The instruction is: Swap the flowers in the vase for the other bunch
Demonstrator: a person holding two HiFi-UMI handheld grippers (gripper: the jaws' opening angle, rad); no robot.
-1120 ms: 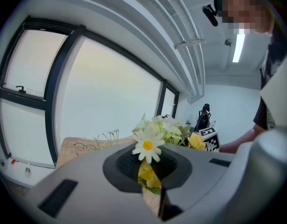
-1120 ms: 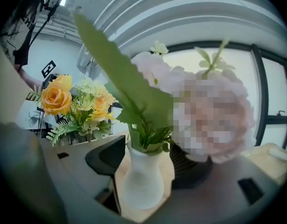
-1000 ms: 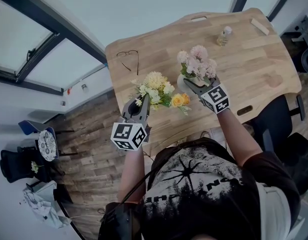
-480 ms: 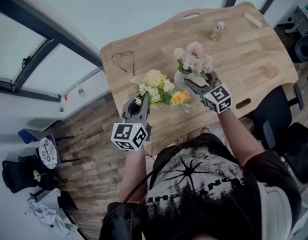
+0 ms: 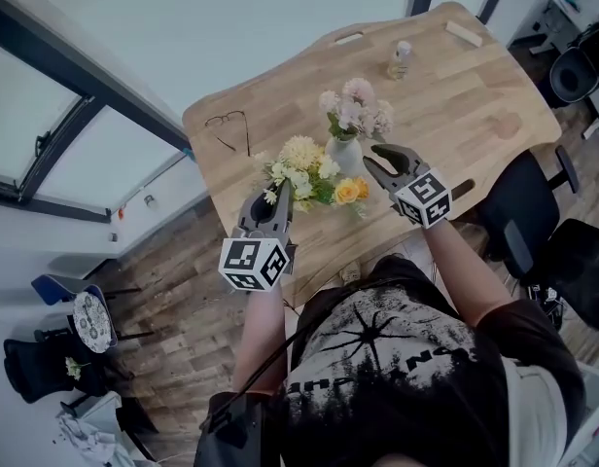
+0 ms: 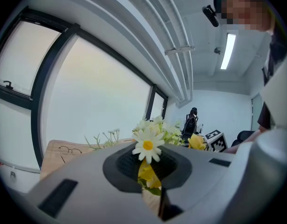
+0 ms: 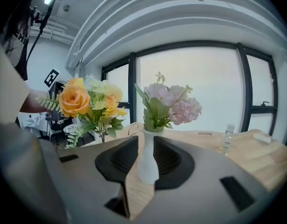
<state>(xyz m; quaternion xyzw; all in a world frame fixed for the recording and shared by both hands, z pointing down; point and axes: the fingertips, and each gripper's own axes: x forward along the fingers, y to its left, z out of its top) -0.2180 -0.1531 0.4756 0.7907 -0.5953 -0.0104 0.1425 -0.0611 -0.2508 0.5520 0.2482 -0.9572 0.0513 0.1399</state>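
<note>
Head view: the right gripper is now seen drawn back toward the person from the white vase, which a moment ago was framed by its wide-spread jaws. The jaws have just been closing and stand partly apart with nothing between them. The vase is left free on the wooden tabletop, a little in from the near edge and about midway along it. The pink flowers are still seated in it, so the swap is judged not yet begun, with the freed gripper available to lift them out. The left gripper is kept by the near-left edge, with the yellow bunch spread from its tips toward the vase.

Left gripper view: the jaws are seen pressed together on the yellow bunch, a daisy and yellow petals showing right at the left gripper.

Right gripper view: the vase is seen ahead through the gap of the right gripper, untouched by the pads. Its long axis is upright, mouth up, and the pink flowers rise straight from it. The yellow bunch is held to its left, heads up and stems down, so it is judged already roughly aligned for lowering into the vase once emptied
</note>
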